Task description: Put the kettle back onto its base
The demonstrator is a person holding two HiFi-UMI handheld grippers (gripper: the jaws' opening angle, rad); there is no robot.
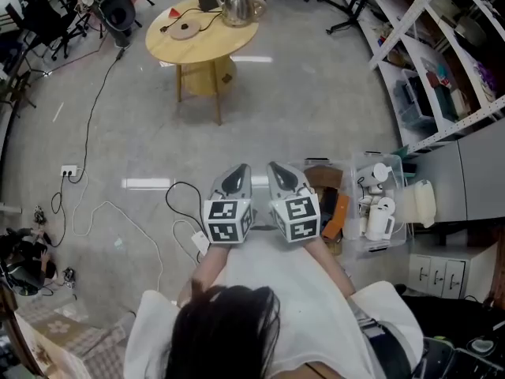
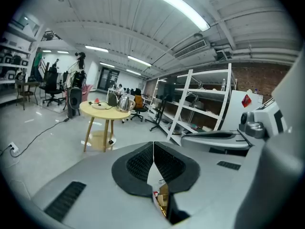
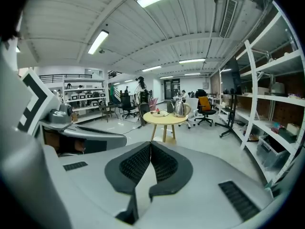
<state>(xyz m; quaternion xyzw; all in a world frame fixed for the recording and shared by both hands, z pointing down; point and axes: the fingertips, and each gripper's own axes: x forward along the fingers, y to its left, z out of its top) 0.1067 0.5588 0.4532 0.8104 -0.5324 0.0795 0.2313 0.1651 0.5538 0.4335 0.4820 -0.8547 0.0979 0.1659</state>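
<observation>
A steel kettle stands on a round wooden table far ahead of me, with its flat round base lying apart to the kettle's left, a black cord running from it. The kettle shows small in the left gripper view, and again as the kettle in the right gripper view. I hold both grippers side by side close to my body, well short of the table. My left gripper is shut and empty. My right gripper is shut and empty too.
White shelving runs along the right side. A clear bin of white items and a cardboard box sit on the floor at my right. Cables trail over the floor at left. Office chairs stand at the far left.
</observation>
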